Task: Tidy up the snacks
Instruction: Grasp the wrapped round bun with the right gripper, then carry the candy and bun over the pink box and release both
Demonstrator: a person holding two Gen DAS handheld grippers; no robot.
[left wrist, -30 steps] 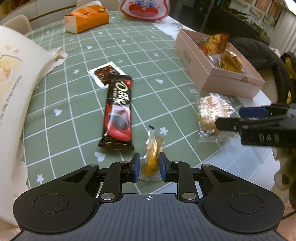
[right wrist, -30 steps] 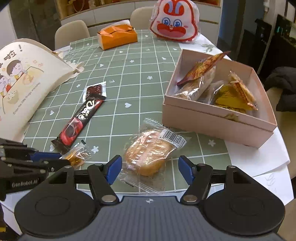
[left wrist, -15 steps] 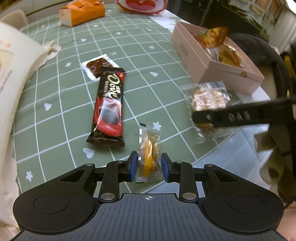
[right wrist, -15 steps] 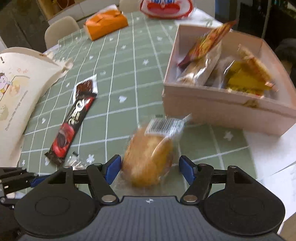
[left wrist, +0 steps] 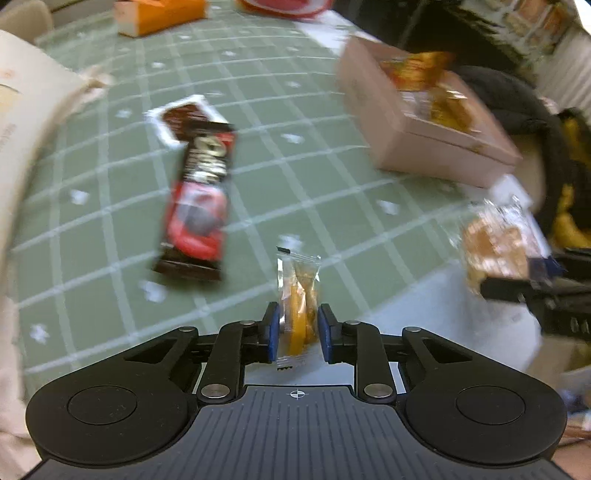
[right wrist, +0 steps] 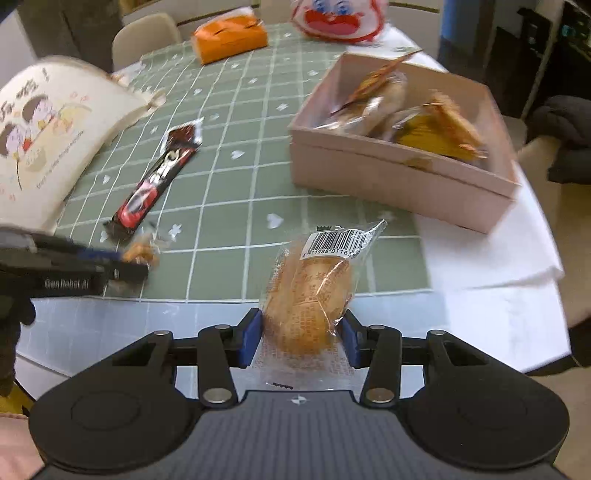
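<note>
My left gripper is shut on a small clear packet of orange snack and holds it above the table's near edge. My right gripper is shut on a wrapped bread bun, lifted off the table. The pink box with several snacks inside stands at the right; it also shows in the left wrist view. A red-and-black chocolate bar and a small dark sachet lie on the green checked cloth. The bun and the right gripper show at the right of the left wrist view.
A cream printed bag lies at the left. An orange tissue box and a red-and-white plush stand at the far end. White paper lies under the box near the right edge. A chair with dark clothes is beyond.
My right gripper closed on the bun and lifted it off the table. My left gripper rose with the orange packet. Both views are blurred by motion.
</note>
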